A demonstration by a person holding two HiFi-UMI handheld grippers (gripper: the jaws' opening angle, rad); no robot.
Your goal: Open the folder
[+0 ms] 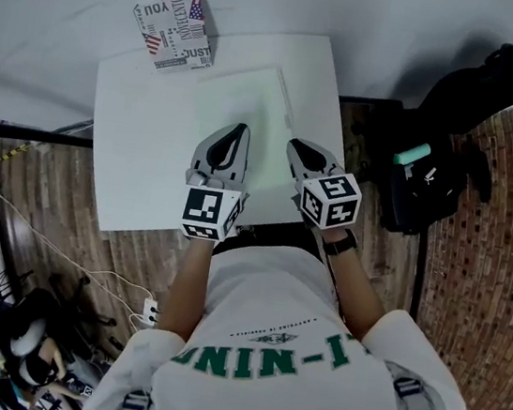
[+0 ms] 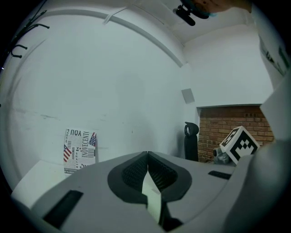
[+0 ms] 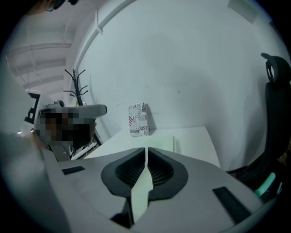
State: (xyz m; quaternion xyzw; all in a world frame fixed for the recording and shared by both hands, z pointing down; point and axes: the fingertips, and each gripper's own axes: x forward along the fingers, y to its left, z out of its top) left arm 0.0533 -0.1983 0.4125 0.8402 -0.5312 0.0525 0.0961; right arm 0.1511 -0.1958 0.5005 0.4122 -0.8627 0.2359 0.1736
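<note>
A pale, closed folder (image 1: 243,98) lies flat on the white table (image 1: 137,145), with its spine edge toward the right. My left gripper (image 1: 241,131) hovers over the folder's near part, jaws together and nothing between them. My right gripper (image 1: 294,145) is just off the folder's right near corner, also shut and empty. In the right gripper view the folder (image 3: 159,142) lies just beyond the closed right gripper (image 3: 146,149). The left gripper view looks level over the closed left gripper (image 2: 148,154) toward the wall.
A printed box (image 1: 175,30) stands at the table's far left corner, beyond the folder. A black office chair (image 1: 456,133) is to the right of the table on the brick-patterned floor. Cables and a black stand (image 1: 9,212) are on the left. The person stands at the near table edge.
</note>
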